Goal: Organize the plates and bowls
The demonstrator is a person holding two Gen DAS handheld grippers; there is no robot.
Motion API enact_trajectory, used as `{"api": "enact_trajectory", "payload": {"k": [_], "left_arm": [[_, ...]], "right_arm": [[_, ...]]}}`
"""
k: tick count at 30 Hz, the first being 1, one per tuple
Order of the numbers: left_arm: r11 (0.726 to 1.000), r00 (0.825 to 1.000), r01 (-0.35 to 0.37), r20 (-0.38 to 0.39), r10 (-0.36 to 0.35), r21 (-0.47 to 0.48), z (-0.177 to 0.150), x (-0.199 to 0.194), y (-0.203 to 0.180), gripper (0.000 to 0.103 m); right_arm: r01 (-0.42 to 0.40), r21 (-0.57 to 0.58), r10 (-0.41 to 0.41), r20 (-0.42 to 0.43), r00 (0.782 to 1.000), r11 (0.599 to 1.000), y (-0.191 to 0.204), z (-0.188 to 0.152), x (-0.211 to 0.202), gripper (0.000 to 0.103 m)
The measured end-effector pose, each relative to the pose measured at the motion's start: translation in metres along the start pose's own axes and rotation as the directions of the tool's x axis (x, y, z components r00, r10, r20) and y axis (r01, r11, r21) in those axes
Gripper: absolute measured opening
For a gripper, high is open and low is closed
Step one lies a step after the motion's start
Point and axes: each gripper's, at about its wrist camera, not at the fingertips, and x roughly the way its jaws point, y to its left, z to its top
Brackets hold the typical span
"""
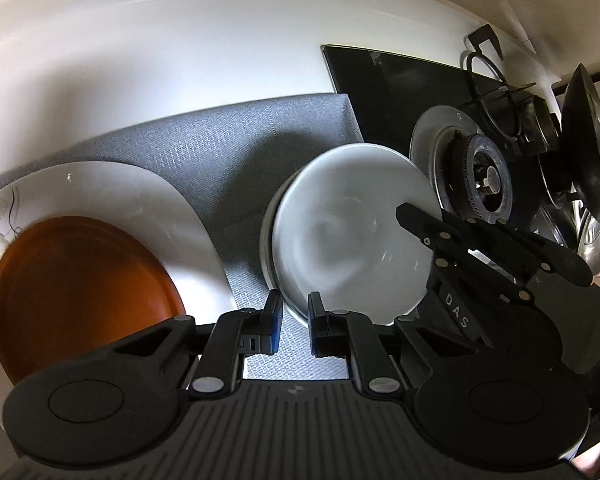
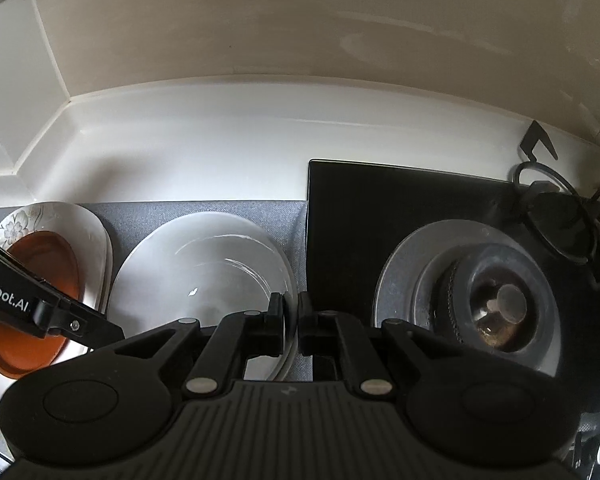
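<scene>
A white bowl [image 1: 352, 232] [image 2: 204, 276] sits on a grey mat [image 1: 220, 140] [image 2: 180, 210], and a second white rim shows just under it. My left gripper [image 1: 295, 308] is shut on the bowl's near rim. My right gripper [image 2: 291, 304] is shut on the rim at the bowl's right side, and it shows from the side in the left wrist view [image 1: 424, 236]. The left gripper [image 2: 108, 330] reaches in from the left in the right wrist view. Left of the bowl, an orange-brown plate [image 1: 80, 292] [image 2: 56, 256] lies on a white flowered plate [image 1: 120, 192] [image 2: 88, 232].
A black glass hob [image 1: 388, 80] [image 2: 380, 200] borders the mat on the right, with a gas burner [image 1: 484, 172] [image 2: 500, 304] close to the bowl. A dark lid [image 1: 584, 140] and pan supports stand at the far right. A white counter and wall run behind.
</scene>
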Motion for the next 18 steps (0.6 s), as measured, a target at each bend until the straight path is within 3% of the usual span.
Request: {"api": "enact_trajectory", "payload": {"k": [7, 15, 17, 18], "left_arm": [[1.000, 1.000, -0.006, 0.019, 0.006, 0.002, 0.001, -0.003, 0.000, 0.013], [1.000, 0.999, -0.002, 0.036, 0.003, -0.022, 0.004, -0.004, 0.005, 0.013], [0.999, 0.999, -0.013, 0.041, 0.014, -0.029, 0.005, -0.004, 0.006, 0.013], [0.999, 0.999, -0.023, 0.045, 0.024, -0.032, 0.006, -0.004, 0.005, 0.014]], "right_arm": [[0.000, -0.023, 0.001, 0.030, 1.000, 1.000, 0.000, -0.012, -0.003, 0.011], [-0.127, 0.163, 0.127, 0.012, 0.992, 0.978, -0.029, -0.023, -0.005, 0.014], [-0.145, 0.194, 0.145, 0.014, 0.989, 0.970, -0.032, -0.025, -0.006, 0.019], [-0.161, 0.213, 0.162, 0.014, 0.987, 0.964, -0.034, -0.026, -0.007, 0.027]]}}
